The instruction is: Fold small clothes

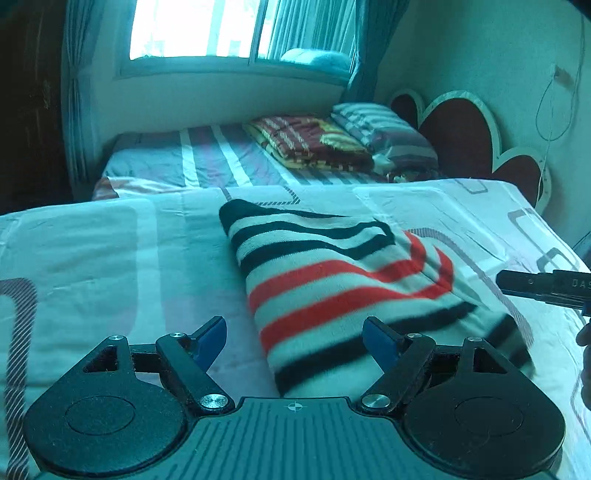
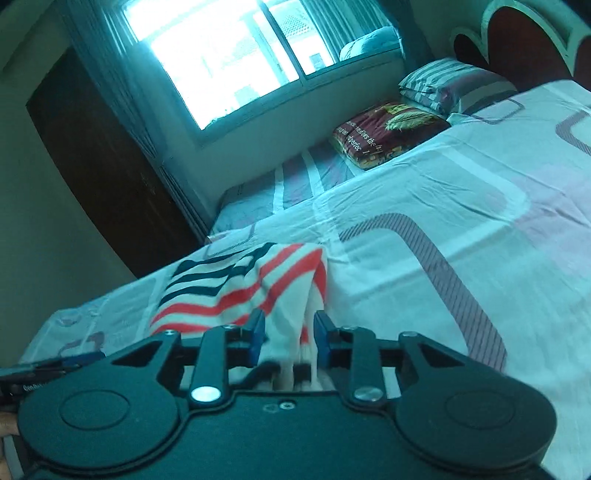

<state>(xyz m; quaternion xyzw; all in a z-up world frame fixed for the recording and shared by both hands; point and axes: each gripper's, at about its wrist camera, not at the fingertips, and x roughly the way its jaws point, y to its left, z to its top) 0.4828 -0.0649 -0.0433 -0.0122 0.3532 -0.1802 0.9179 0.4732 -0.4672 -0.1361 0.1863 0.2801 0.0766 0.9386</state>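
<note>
A small striped garment (image 1: 332, 273), white with black and red stripes, lies folded over on the bed sheet (image 1: 110, 251). My left gripper (image 1: 295, 338) is open and empty, its blue pads either side of the garment's near end. In the right wrist view my right gripper (image 2: 290, 332) stands with its jaws partly closed around a raised fold of the garment (image 2: 258, 280); cloth runs between the pads. The right gripper's body also shows at the right edge of the left wrist view (image 1: 546, 288).
The bed sheet is white with pink and grey rounded rectangles. Behind it lie a second bed (image 1: 207, 155), a folded red patterned blanket (image 1: 314, 142) and a striped pillow (image 1: 384, 133). A headboard (image 1: 476, 133), a window (image 1: 207, 29) and a dark wardrobe (image 2: 103, 166) stand around.
</note>
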